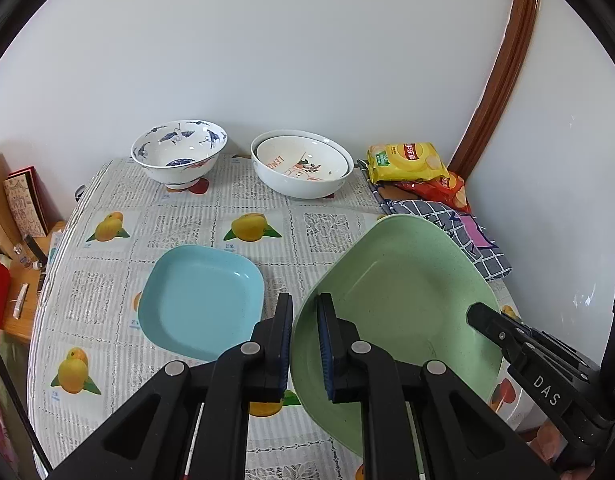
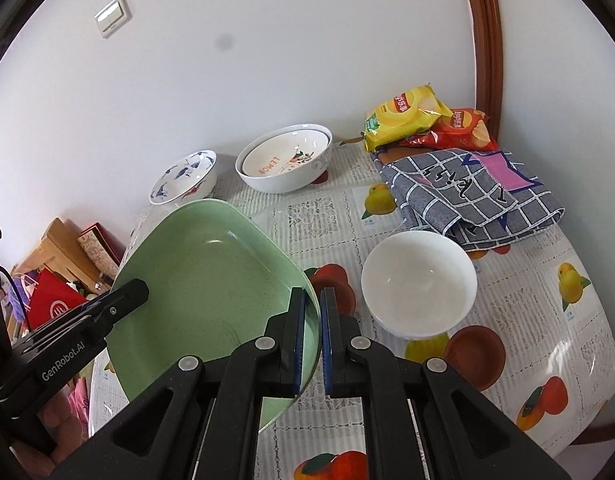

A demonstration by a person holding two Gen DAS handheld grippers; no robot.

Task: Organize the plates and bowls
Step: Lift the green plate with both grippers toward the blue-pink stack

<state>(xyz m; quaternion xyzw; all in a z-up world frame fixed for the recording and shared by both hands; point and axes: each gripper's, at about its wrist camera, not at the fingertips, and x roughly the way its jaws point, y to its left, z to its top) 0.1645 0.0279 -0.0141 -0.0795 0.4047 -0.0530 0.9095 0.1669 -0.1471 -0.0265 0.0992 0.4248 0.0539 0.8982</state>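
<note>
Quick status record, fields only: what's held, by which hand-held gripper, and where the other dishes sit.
held: green plate, tilted, off the table
left hand-held gripper: shut on its left rim
right hand-held gripper: shut on its right rim
blue plate: flat on tablecloth, left of green plate
back row: blue-patterned bowl; lemon bowl nested in white bowl
plain white bowl: right side

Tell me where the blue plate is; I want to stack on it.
In the left wrist view, the blue plate lies on the tablecloth, left of the held green plate.

Bare tabletop point(image 1: 299, 236) runs between blue plate point(image 1: 201, 300) and far bowls point(image 1: 301, 164) — white bowl point(image 2: 419, 284), folded cloth point(image 2: 471, 196) crowd the right.
</note>
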